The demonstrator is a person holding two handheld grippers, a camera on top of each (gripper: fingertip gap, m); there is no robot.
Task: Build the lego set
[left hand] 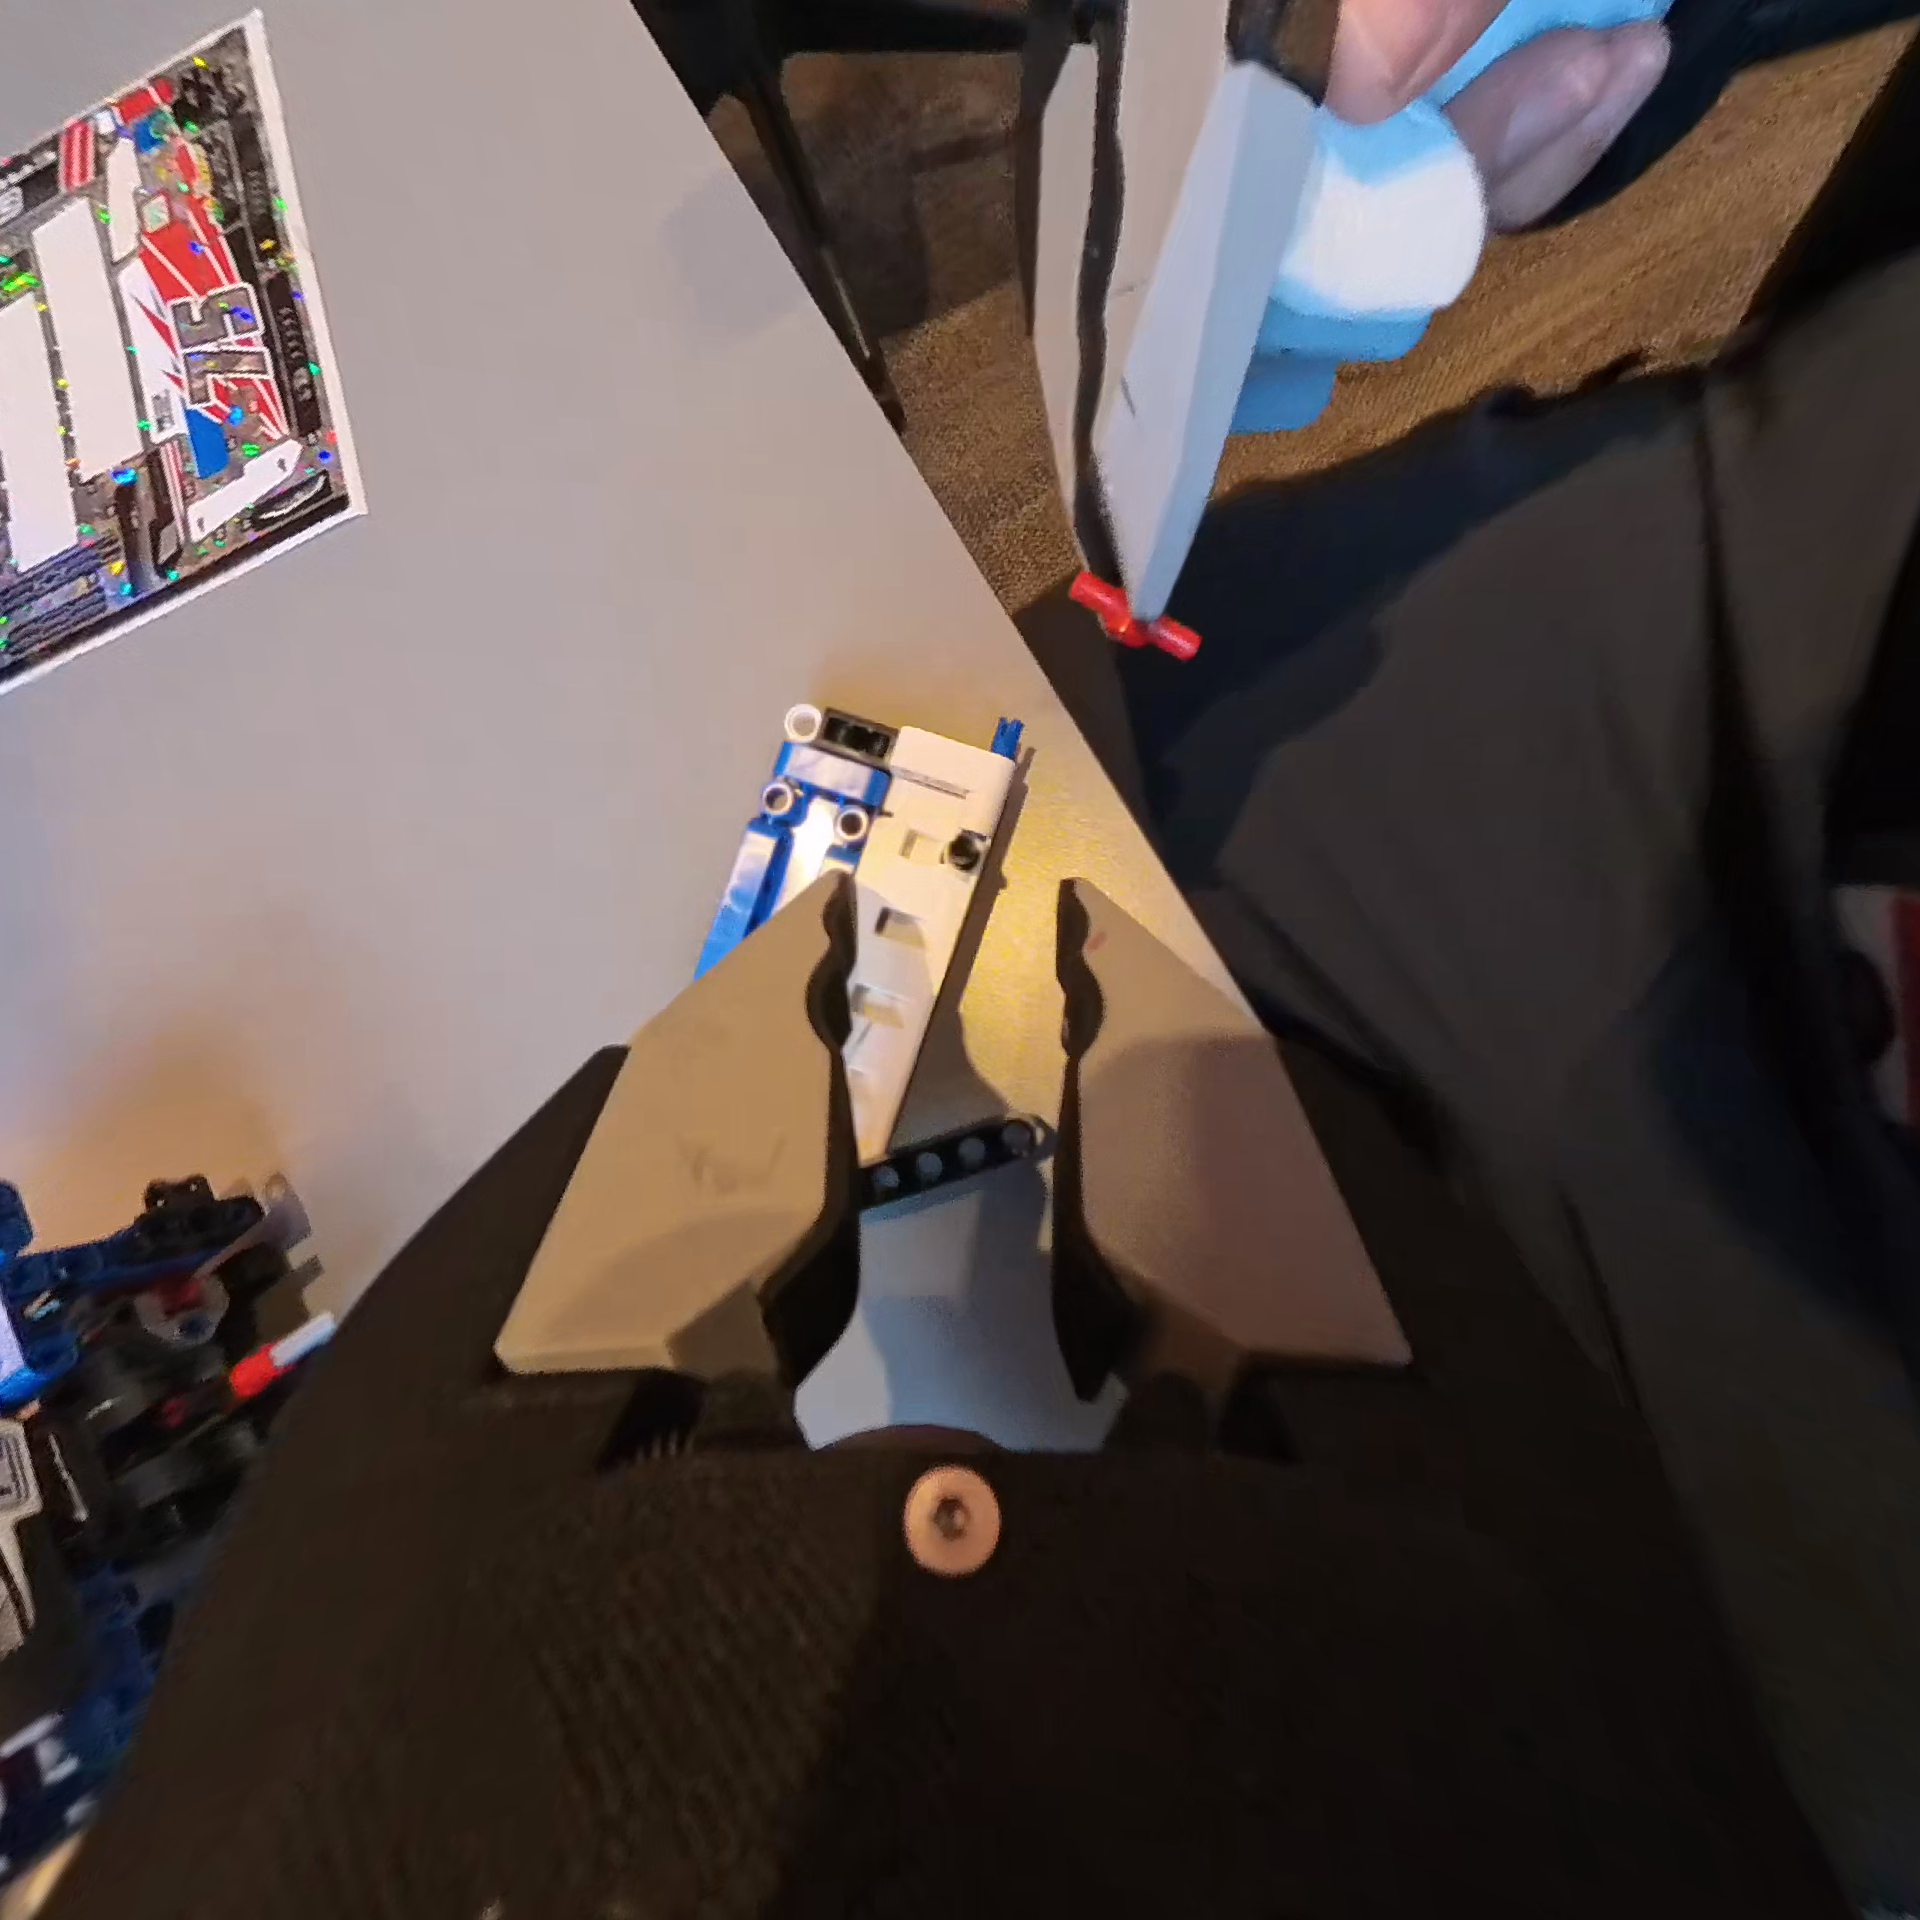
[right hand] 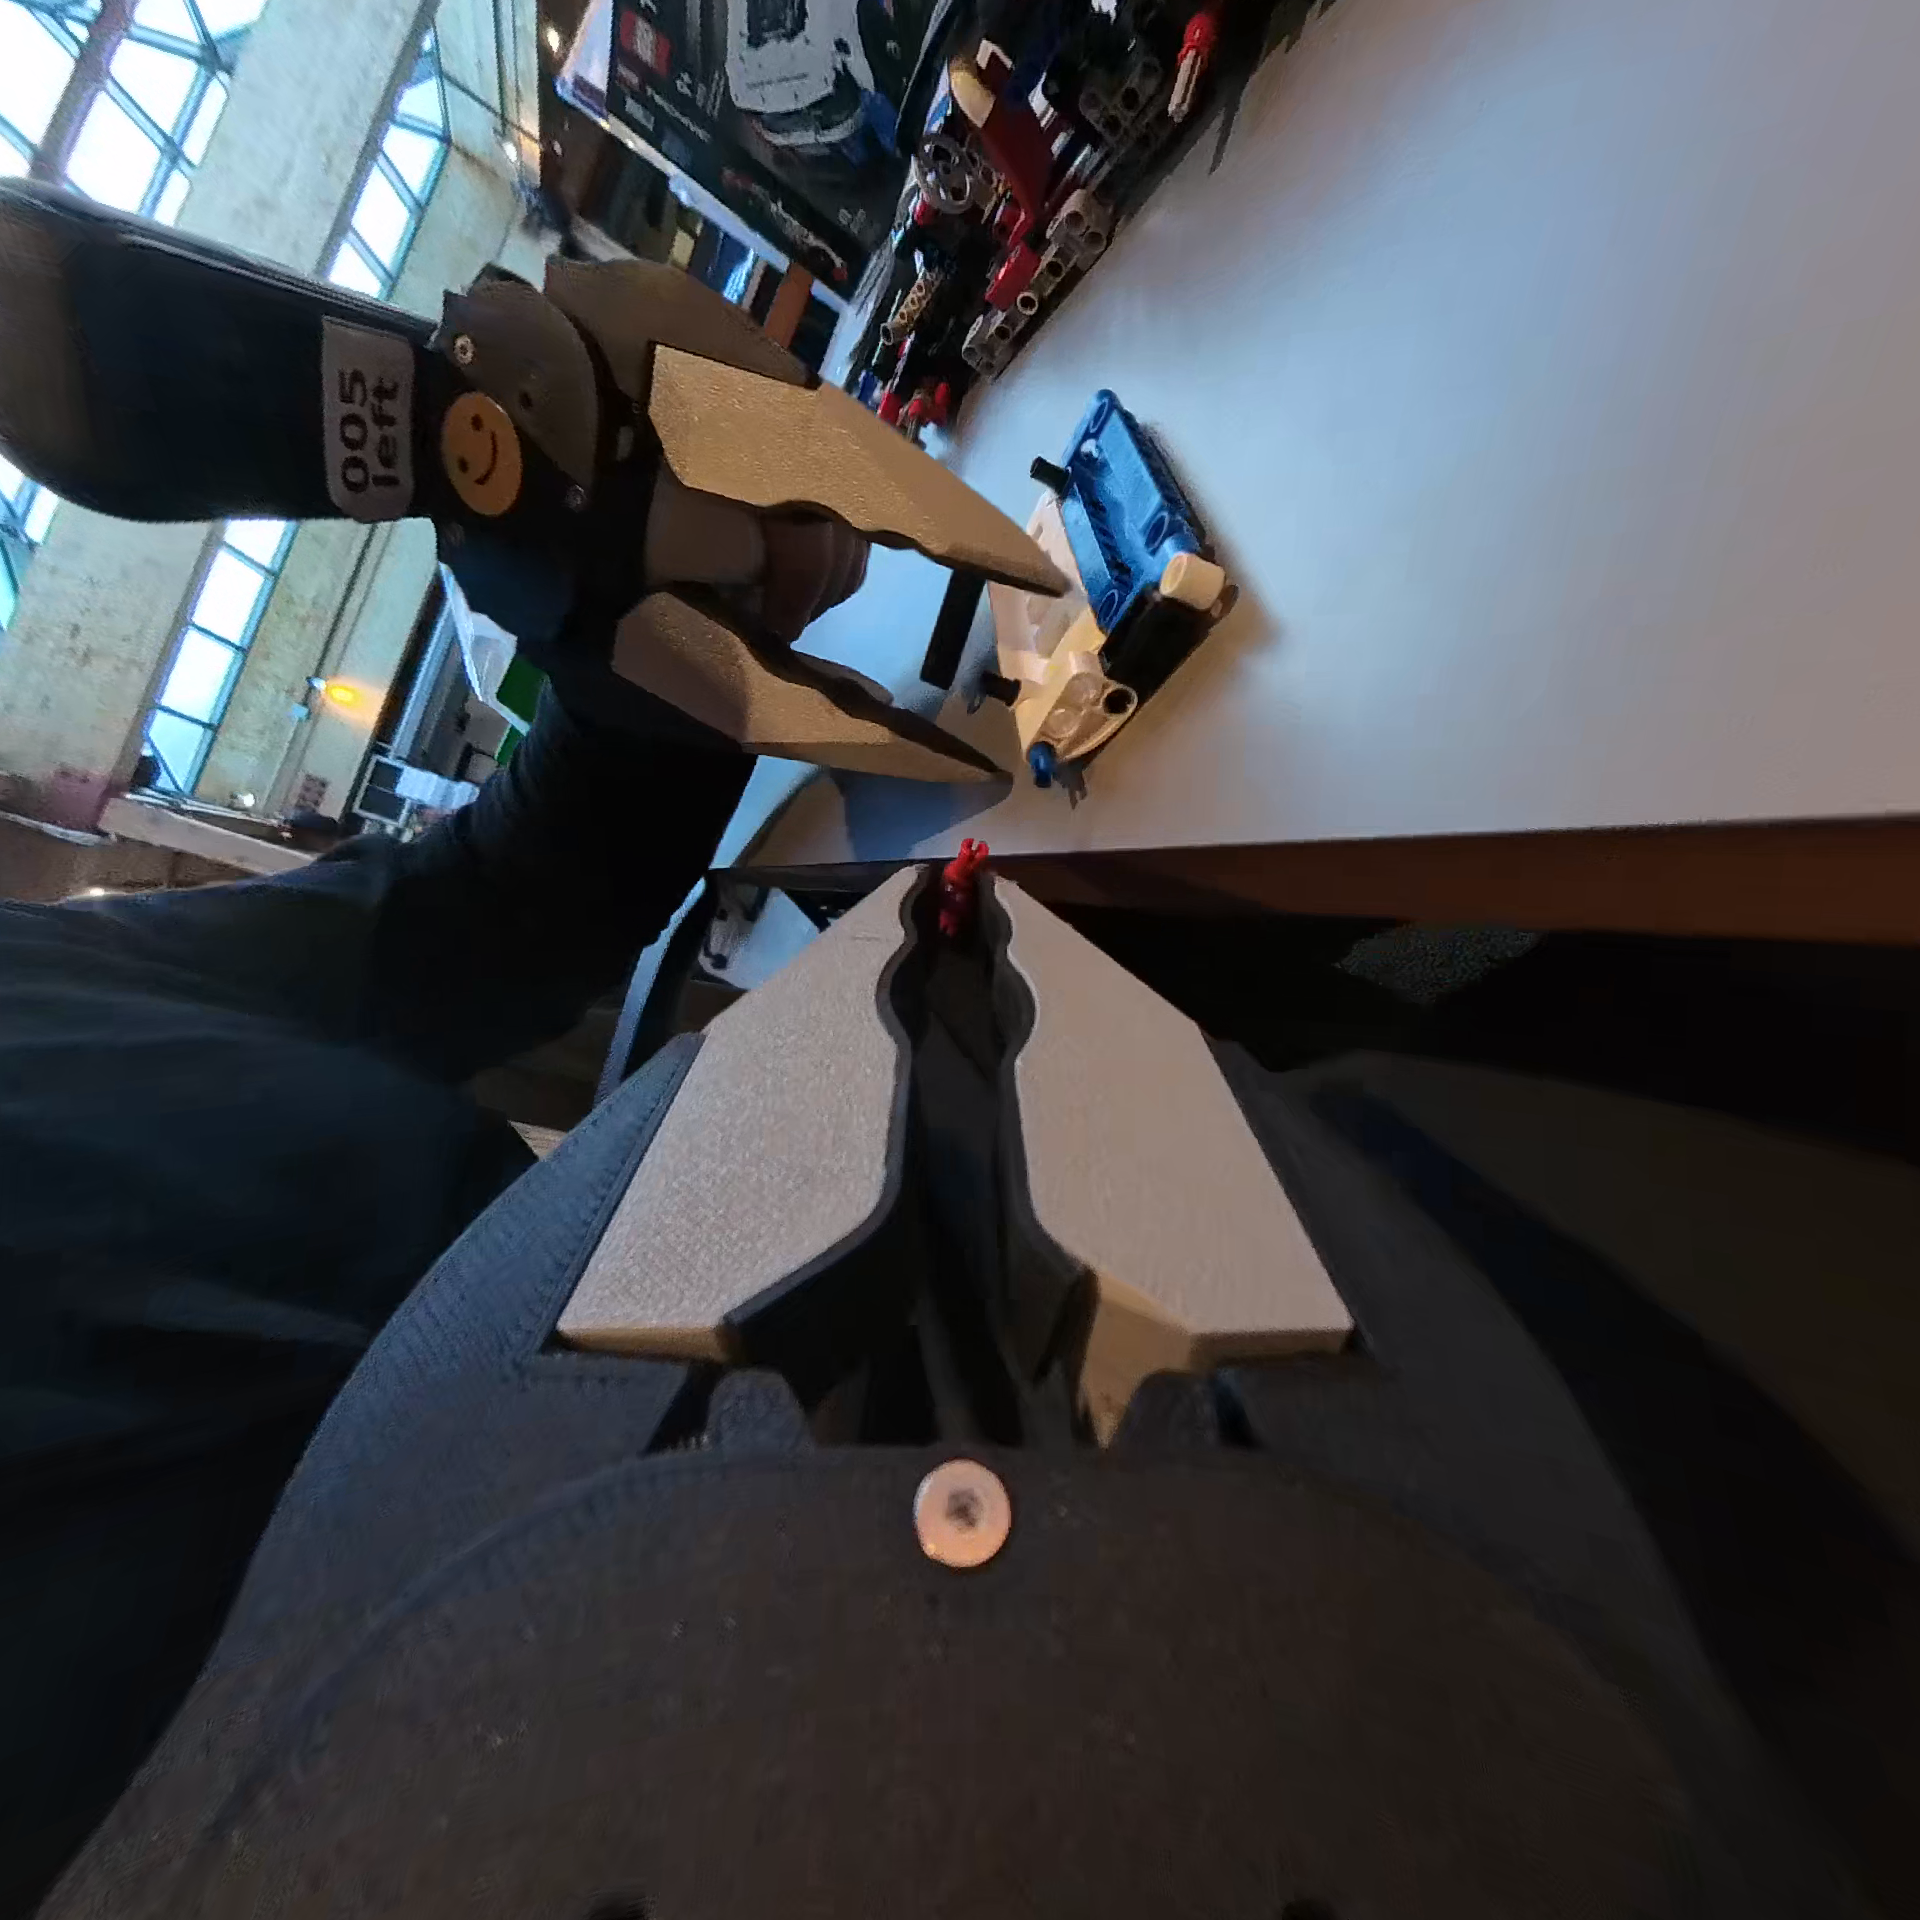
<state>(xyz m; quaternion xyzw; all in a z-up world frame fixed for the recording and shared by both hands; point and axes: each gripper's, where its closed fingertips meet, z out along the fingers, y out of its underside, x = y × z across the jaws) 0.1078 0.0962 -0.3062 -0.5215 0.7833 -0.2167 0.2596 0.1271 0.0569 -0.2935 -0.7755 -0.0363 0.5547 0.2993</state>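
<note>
A smooth pale grey desk (left hand: 499, 727) fills the view, with brown carpet below its edge and tall windows far behind. Near the desk's edge lies a small blue and white lego piece (left hand: 883, 862). It is flat, shiny plastic with little round holes and a black beam sticking out. It probably lies close to the edge so both tools can reach it.

The left gripper (left hand: 951, 904) hangs right over this piece. Its fingers are wide apart and hold nothing. The white half of the piece shows in the gap between them. I think it is about to pin the piece down or pick it up. The fingers are grey wedges with a rough, grainy skin and wavy inner edges.

The right gripper (right hand: 961, 883) waits off the desk's edge, just beside the piece. Its fingers are pinched tight on a tiny red pin (right hand: 958, 894), likely to push it into a hole.

Farther from the piece sit a shiny sticker sheet (left hand: 156, 353) and a half-built car (left hand: 114, 1371).
</note>
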